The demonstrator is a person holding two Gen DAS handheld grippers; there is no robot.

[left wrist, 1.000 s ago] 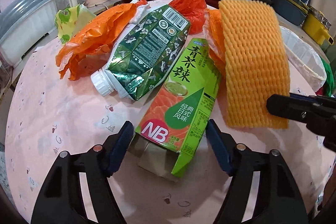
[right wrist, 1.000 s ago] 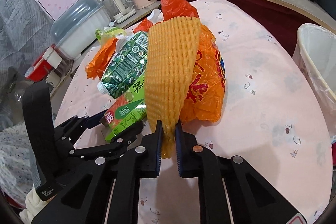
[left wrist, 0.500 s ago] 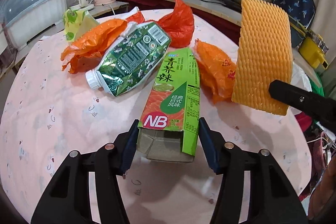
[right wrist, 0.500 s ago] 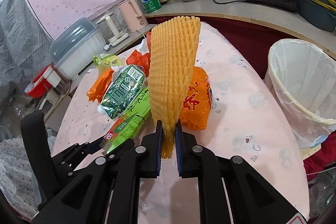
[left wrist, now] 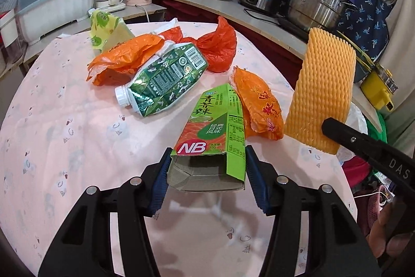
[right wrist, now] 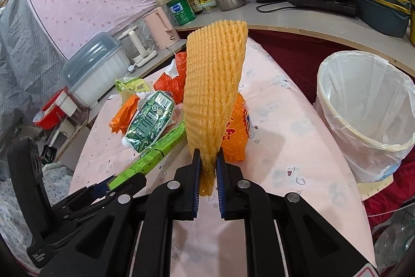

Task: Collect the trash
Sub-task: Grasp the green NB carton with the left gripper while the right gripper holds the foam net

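Observation:
An open-ended green snack box marked NB is clamped between the blue pads of my left gripper and tilts up off the pink table. My right gripper is shut on the lower end of a yellow foam fruit net, which stands upright above the table. In the left wrist view the net hangs at the right. A white-lined trash bin stands to the right of the table, beyond its edge. The green box and left gripper show at lower left in the right wrist view.
On the table lie a crushed dark green carton with a white cap, orange bags, a red bag and a yellow-green wrapper. Pots and kettles line the counter behind.
My left jaws closed onto the green box and lifted its near end off the table. My right gripper rose with the foam net, pulling it up off the pile, and the bin came into view.

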